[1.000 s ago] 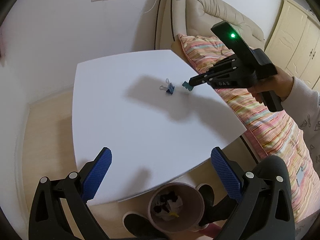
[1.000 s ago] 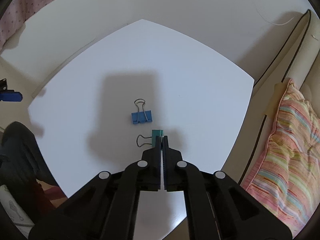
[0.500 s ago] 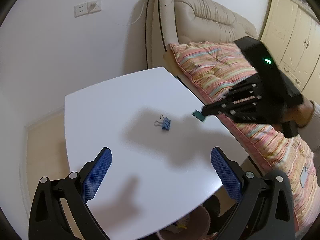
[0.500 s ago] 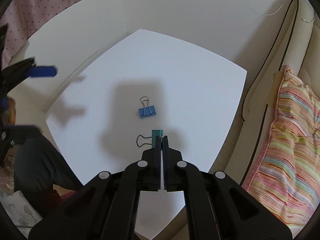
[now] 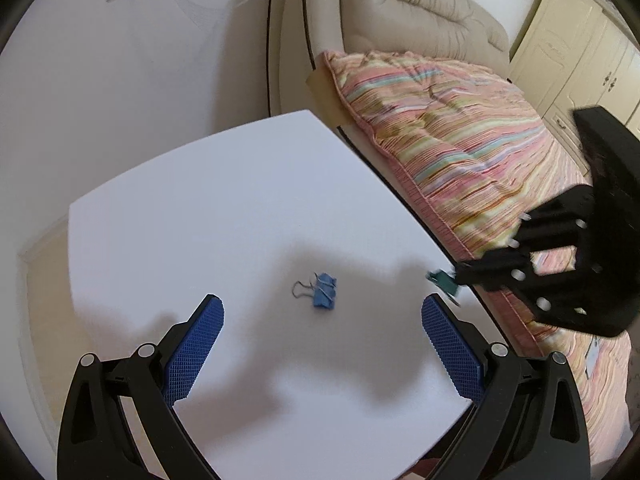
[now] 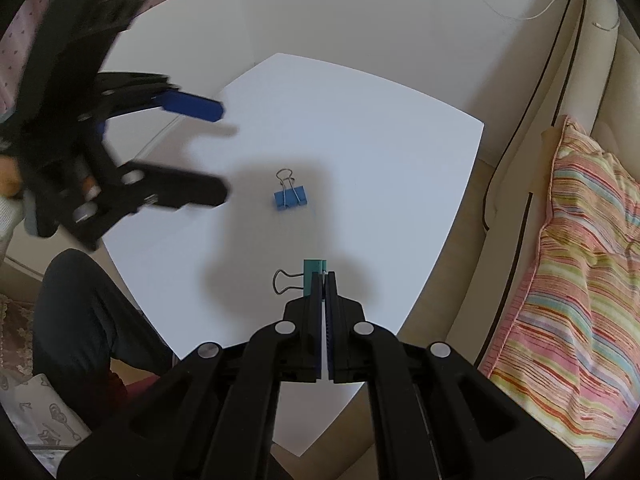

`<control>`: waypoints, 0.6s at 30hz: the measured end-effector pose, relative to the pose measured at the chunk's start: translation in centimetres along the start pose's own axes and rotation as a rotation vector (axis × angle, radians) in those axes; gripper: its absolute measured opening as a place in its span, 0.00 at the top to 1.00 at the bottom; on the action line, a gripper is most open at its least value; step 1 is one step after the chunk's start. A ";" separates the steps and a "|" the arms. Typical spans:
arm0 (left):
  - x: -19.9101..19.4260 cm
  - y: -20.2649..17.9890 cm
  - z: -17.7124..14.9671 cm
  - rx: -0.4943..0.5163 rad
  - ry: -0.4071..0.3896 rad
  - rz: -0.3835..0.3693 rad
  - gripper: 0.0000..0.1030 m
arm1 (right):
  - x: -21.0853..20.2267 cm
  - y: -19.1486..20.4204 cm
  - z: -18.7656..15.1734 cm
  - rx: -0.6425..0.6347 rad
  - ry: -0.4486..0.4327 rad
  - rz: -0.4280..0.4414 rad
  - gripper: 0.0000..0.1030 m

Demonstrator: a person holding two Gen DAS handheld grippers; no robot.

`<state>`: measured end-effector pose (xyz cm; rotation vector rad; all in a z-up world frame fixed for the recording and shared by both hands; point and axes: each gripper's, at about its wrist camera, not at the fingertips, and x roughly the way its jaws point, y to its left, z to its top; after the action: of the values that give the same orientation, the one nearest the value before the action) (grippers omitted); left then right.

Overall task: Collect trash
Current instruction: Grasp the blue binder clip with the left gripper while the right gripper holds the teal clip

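A blue binder clip (image 5: 325, 291) lies on the white table (image 5: 200, 220); it also shows in the right wrist view (image 6: 290, 199). My left gripper (image 5: 322, 320) is open and empty, hovering just in front of the blue clip; it appears blurred in the right wrist view (image 6: 216, 148). My right gripper (image 6: 324, 280) is shut on a teal binder clip (image 6: 313, 269) and holds it above the table's right edge. The teal clip also shows in the left wrist view (image 5: 442, 280), at the tip of the right gripper (image 5: 460, 276).
A beige sofa (image 5: 400, 32) with a striped cushion (image 5: 460, 152) stands right of the table. The person's dark-trousered leg (image 6: 80, 312) is at the table's near left. Cream cupboards (image 5: 592, 52) stand behind.
My left gripper has moved forward over the table toward the blue clip. The waste bin has left its view. My right gripper has lifted away with the teal clip.
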<state>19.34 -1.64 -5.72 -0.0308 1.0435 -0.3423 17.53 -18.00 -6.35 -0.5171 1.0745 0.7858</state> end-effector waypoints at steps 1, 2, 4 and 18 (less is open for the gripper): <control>0.3 0.1 0.2 -0.003 0.007 -0.002 0.08 | 0.0 0.0 -0.1 0.000 0.001 0.001 0.99; 0.6 0.2 0.3 -0.005 0.013 -0.008 0.08 | 0.0 -0.1 -0.2 -0.001 0.003 0.000 0.99; 1.4 0.3 0.5 -0.005 0.023 -0.018 0.09 | -0.1 -0.3 -0.4 0.003 0.004 0.000 0.99; 4.9 0.2 0.5 0.003 0.114 -0.043 0.70 | 0.3 -1.1 -1.1 0.018 0.011 0.004 0.99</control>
<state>22.02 -2.96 -9.63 -0.0315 1.1560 -0.3886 17.83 -19.43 -7.02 -0.5047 1.0923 0.7764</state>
